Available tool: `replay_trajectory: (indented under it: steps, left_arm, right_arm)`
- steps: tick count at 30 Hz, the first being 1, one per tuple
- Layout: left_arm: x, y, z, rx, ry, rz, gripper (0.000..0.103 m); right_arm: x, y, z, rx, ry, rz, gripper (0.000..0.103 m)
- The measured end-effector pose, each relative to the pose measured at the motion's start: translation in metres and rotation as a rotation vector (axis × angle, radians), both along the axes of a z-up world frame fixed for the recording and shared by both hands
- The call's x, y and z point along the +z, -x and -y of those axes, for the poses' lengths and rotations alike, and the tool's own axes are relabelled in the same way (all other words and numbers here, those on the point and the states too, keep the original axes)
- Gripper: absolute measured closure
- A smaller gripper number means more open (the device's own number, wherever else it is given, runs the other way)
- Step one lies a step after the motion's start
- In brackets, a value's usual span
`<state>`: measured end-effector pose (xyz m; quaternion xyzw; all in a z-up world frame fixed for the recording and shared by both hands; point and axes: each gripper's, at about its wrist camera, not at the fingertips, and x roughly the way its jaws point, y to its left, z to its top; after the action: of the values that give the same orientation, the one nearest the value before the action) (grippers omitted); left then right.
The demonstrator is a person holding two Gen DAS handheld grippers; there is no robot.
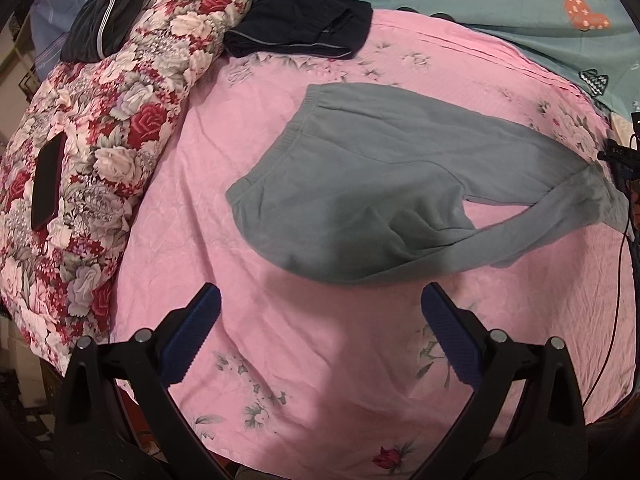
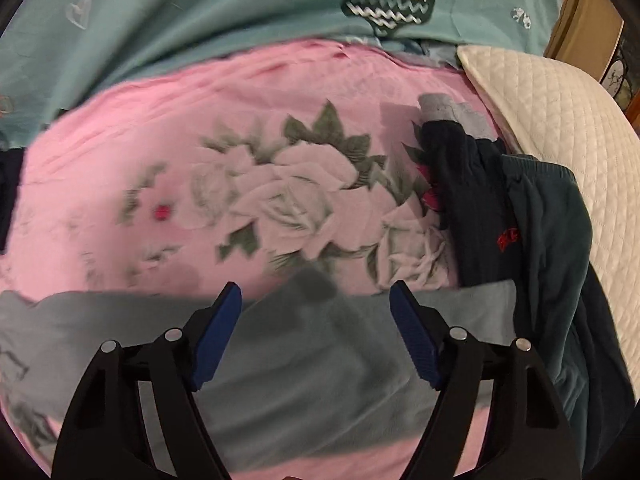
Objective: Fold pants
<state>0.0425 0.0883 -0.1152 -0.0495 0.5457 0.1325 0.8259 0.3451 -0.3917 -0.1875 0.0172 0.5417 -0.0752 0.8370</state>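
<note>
Both tongs gape wide: left tongs (image 1: 320, 300) see whole grey pants (image 1: 360, 192), right tongs (image 2: 316, 300) only legs.

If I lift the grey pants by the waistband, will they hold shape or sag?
The soft grey fleece pants will probably sag and drape: they lie limp with rumpled legs. They look light. On the wrinkled pink floral bedsheet they may drag and bunch.

Bed with pink floral sheet (image 1: 304, 360). Grey pants (image 1: 360, 184) lie spread on it, mid-bed. Floral quilt (image 1: 100, 152) bunched at left, dark shorts (image 1: 300, 28) at far edge, teal blanket (image 1: 480, 12) behind. White pillow (image 2: 560, 152) and dark clothes (image 2: 520, 240) at right.
</note>
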Motion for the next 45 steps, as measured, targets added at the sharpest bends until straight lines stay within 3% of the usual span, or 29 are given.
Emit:
replay_trajectory:
  steps: [2, 3, 4, 5, 6, 8, 11, 16, 21, 24, 29, 34, 37, 38, 41, 43, 45]
  left_arm:
    - [-0.002, 0.0, -0.001, 0.013, 0.004, -0.006, 0.002]
    - [-0.003, -0.001, -0.001, 0.015, 0.003, -0.012, 0.002]
    - [-0.004, -0.001, -0.001, 0.016, 0.001, -0.017, 0.002]
    - [-0.005, -0.002, 0.0, 0.014, 0.0, -0.02, 0.002]
    - [-0.005, -0.004, 0.001, 0.012, 0.001, -0.021, 0.002]
    - [-0.002, -0.007, 0.005, 0.001, -0.003, -0.017, 0.002]
    - [0.003, -0.013, 0.011, -0.024, -0.012, -0.003, 0.002]
    - [0.01, -0.022, 0.023, -0.07, -0.021, 0.023, 0.002]
    - [0.014, -0.028, 0.028, -0.094, -0.029, 0.041, 0.002]
    - [0.017, -0.032, 0.032, -0.114, -0.037, 0.06, 0.002]
    - [0.018, -0.035, 0.043, -0.15, -0.046, 0.07, 0.002]
    - [0.007, -0.037, 0.049, -0.186, -0.087, 0.049, 0.002]
    - [-0.002, -0.037, 0.048, -0.196, -0.138, 0.024, 0.002]
    - [-0.004, -0.036, 0.044, -0.19, -0.152, 0.02, 0.002]
    - [-0.008, -0.035, 0.032, -0.153, -0.168, 0.005, 0.002]
    - [-0.014, -0.034, 0.025, -0.12, -0.183, -0.004, 0.002]
    - [-0.019, -0.033, 0.021, -0.086, -0.189, -0.032, 0.002]
  right_arm:
    - [-0.009, -0.007, 0.004, 0.001, -0.007, -0.024, 0.033]
    - [-0.016, -0.009, 0.006, 0.019, -0.031, -0.048, 0.054]
    - [-0.02, -0.01, 0.007, 0.029, -0.032, -0.074, 0.068]
    - [-0.022, -0.009, 0.009, 0.034, -0.049, -0.07, 0.074]
    - [-0.021, -0.009, 0.01, 0.044, -0.061, -0.065, 0.089]
    - [-0.019, -0.009, 0.011, 0.055, -0.074, -0.064, 0.097]
    - [-0.005, -0.001, 0.016, 0.048, -0.126, -0.02, 0.097]
    - [0.052, 0.038, 0.03, 0.069, -0.272, 0.109, 0.097]
    - [0.128, 0.125, 0.061, 0.141, -0.406, 0.276, 0.097]
    - [0.148, 0.185, 0.08, 0.168, -0.41, 0.321, 0.097]
    - [0.127, 0.284, 0.108, 0.197, -0.378, 0.253, 0.097]
    - [0.044, 0.345, 0.119, 0.177, -0.333, 0.0, 0.094]
    - [0.015, 0.368, 0.135, 0.063, -0.285, -0.099, 0.09]
    - [0.016, 0.373, 0.142, 0.017, -0.292, -0.094, 0.09]
    - [0.044, 0.375, 0.147, -0.047, -0.341, 0.008, 0.074]
    - [0.064, 0.357, 0.122, 0.041, -0.35, 0.065, 0.061]
    - [0.068, 0.334, 0.092, 0.16, -0.329, 0.058, 0.061]
